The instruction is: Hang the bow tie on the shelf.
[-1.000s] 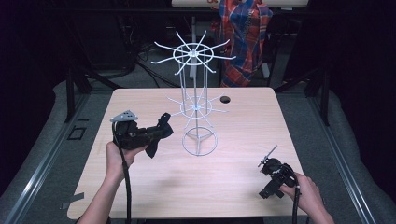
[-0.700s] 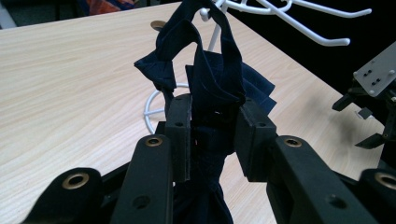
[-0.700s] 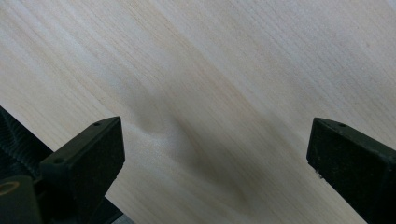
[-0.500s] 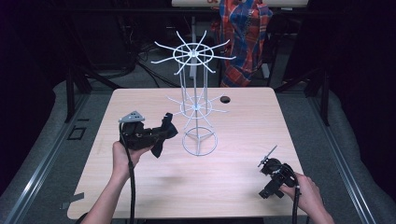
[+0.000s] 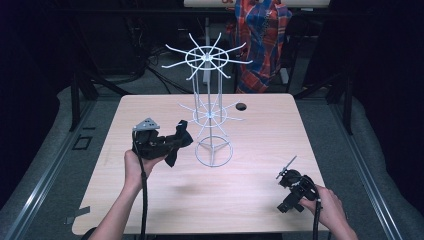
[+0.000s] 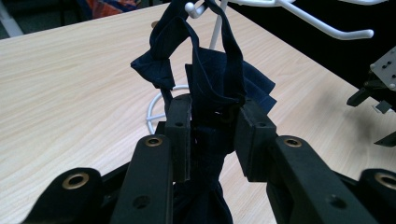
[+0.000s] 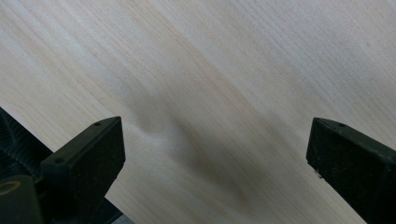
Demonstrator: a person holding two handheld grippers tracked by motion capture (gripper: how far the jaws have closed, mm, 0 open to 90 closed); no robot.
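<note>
Navy cloth, bunched with a strap-like loop standing up from it, is pinched between the jaws of your left gripper, held above the pale wooden table. Just to its right stands the white wire rack, whose hooked arms radiate in two tiers; in the left gripper view one hook tip sits close beside the loop, above and beyond the jaws, so the loop looks set to go up and forward over it. Your left hand is much the nearer. Far right, your right gripper rests low near the table edge, jaws spread wide and empty.
</note>
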